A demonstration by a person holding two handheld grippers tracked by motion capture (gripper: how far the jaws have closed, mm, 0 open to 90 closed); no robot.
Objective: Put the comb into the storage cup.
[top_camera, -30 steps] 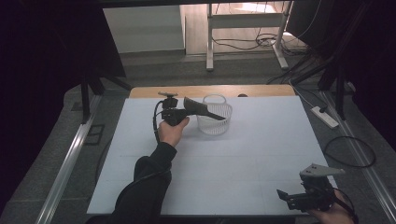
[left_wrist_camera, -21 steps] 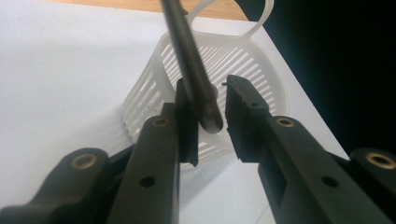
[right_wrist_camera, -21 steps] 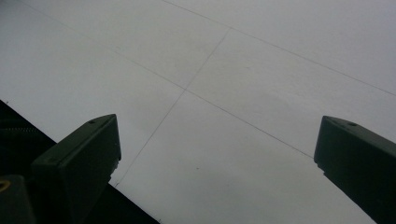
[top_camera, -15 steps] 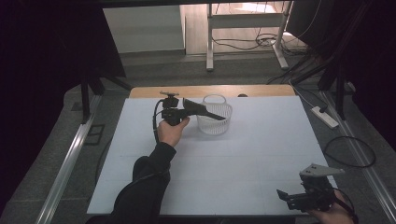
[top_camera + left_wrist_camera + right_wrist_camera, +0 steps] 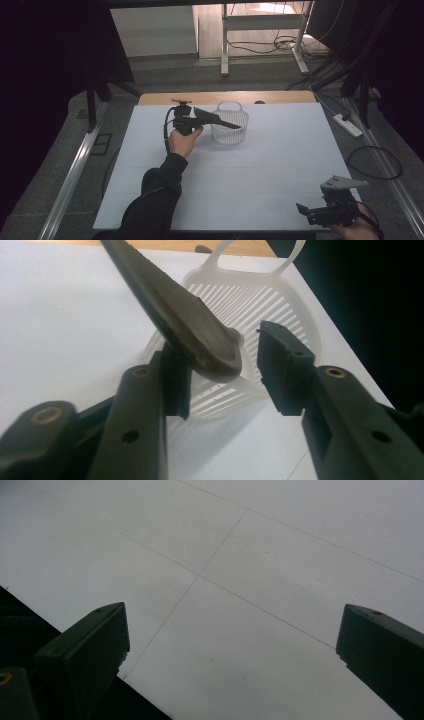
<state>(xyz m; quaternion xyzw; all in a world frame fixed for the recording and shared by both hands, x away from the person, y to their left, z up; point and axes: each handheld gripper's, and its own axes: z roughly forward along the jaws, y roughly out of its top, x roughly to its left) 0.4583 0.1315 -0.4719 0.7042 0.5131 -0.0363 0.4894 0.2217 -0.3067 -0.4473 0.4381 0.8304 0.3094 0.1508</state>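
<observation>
A white slatted plastic basket (image 5: pixel 231 134) (image 5: pixel 280 302) stands on the white table (image 5: pixel 270 165) toward the back. My left gripper (image 5: pixel 204 118) (image 5: pixel 226 366) is held just left of it, pointing at it. A long dark utensil (image 5: pixel 222 121) (image 5: pixel 185 315) reaches from the jaws across the basket. In the left gripper view its rounded end lies against the left jaw, with a gap to the right jaw. My right gripper (image 5: pixel 302 210) (image 5: pixel 232 630) hovers low at the table's front right corner, jaws wide apart over bare table.
A wooden strip (image 5: pixel 260 97) runs along the table's far edge. A power strip (image 5: pixel 347 125) and cables (image 5: pixel 374 162) lie on the floor to the right. The table's front edge (image 5: pixel 30 625) passes just under the right gripper's left jaw.
</observation>
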